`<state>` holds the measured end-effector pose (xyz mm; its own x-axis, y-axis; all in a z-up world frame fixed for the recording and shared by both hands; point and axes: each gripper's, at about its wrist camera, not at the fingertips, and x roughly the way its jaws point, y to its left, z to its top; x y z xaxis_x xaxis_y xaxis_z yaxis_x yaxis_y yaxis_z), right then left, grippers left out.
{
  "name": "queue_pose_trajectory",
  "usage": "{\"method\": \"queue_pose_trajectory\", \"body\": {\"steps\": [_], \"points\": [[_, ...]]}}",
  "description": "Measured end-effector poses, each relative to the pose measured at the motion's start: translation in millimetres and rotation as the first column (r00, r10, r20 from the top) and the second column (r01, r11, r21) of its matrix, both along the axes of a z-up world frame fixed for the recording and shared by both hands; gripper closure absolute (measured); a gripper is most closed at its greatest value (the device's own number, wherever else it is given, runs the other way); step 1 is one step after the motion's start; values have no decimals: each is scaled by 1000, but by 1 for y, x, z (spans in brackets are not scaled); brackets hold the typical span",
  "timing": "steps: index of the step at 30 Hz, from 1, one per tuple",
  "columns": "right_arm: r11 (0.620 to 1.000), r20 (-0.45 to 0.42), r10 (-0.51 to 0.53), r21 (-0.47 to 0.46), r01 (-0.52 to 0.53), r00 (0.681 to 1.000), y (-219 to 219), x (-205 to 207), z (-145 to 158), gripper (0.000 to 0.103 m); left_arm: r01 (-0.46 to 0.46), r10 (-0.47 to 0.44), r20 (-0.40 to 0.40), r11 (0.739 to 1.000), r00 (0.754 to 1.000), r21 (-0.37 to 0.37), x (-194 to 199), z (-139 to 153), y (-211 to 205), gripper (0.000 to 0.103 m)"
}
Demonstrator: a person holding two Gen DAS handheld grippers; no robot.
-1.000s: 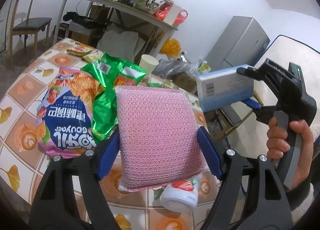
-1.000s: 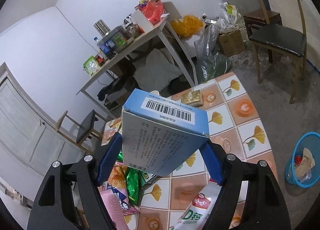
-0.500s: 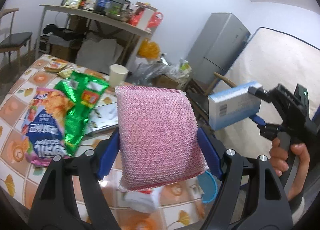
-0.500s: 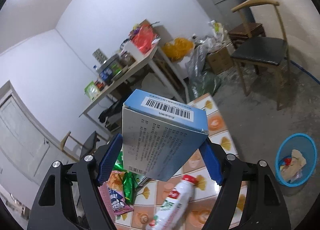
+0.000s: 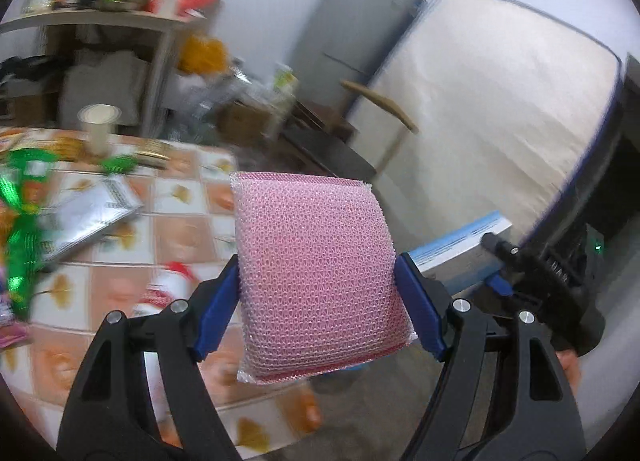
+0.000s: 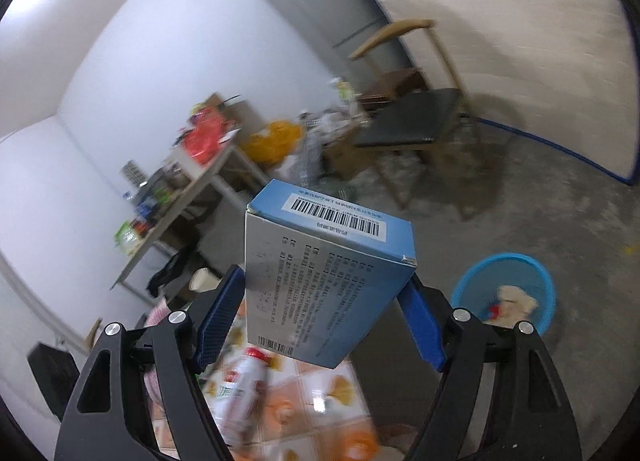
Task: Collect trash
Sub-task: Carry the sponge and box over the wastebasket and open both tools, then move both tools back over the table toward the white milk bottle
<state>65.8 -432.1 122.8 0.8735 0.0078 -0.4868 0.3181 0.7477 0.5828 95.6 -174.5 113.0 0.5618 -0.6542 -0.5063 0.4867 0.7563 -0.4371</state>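
Note:
A pink mesh sponge (image 5: 316,285) is clamped between the blue pads of my left gripper (image 5: 320,297), held above the edge of the tiled table (image 5: 180,229). My right gripper (image 6: 320,317) is shut on a blue and grey cardboard box (image 6: 320,281) with a barcode on top. In the left wrist view that box (image 5: 460,245) and the right gripper (image 5: 496,261) show at the right, beside the sponge. A round blue trash basket (image 6: 504,293) with some litter inside stands on the concrete floor, right of the box.
On the table lie a white bottle with a red cap (image 6: 240,385), a silver packet (image 5: 88,217), green snack bags (image 5: 24,221) and a paper cup (image 5: 98,127). A wooden chair (image 6: 416,125), a cluttered side table (image 6: 192,189), a grey fridge (image 5: 352,41) and a mattress (image 5: 500,109) stand around.
Both grippers have swung to the right, away from the table's middle, each keeping its hold. The blue basket has come closer in the right wrist view; the snack bags slid off to the left.

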Motion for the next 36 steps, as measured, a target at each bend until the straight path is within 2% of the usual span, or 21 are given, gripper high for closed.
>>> {"method": "queue_pose_trajectory", "body": {"steps": [5,10,13,18,20,22,25,27,29,33,36], "points": [[991,-68,-119,45,122,991,-50,-29,-47,29,159,-154,-83,986,985,57,10,-25,-86,31],[973,-158,-189,100,206,969,-87,-35,-95,29,281,-255,-203,953,945,111,27,-65,-165,31],[958,-212,-217,139,249,953,-112,-33,-126,29,310,-267,-258,941,928,139,42,-91,-204,30],[923,-268,-263,212,322,927,-152,-12,-176,29,324,-255,-291,919,922,223,75,-130,-266,29],[905,-301,-266,249,344,916,-165,-1,-196,28,337,-256,-307,908,917,249,89,-145,-290,20],[890,-332,-247,294,349,910,-182,14,-228,24,333,-235,-329,899,915,284,105,-165,-311,18],[865,-404,-244,321,386,882,-195,30,-270,21,283,-159,-366,906,917,315,123,-188,-322,18],[835,-445,-230,366,410,866,-196,31,-296,21,259,-132,-387,919,913,298,126,-192,-317,18],[817,-457,-228,390,424,860,-191,25,-311,21,261,-143,-390,927,910,271,126,-189,-311,18],[829,-453,-204,391,400,868,-176,10,-316,21,284,-198,-318,925,927,252,108,-161,-290,18],[849,-431,-193,377,371,881,-166,-6,-300,21,303,-248,-252,930,935,207,90,-131,-268,18]]}}
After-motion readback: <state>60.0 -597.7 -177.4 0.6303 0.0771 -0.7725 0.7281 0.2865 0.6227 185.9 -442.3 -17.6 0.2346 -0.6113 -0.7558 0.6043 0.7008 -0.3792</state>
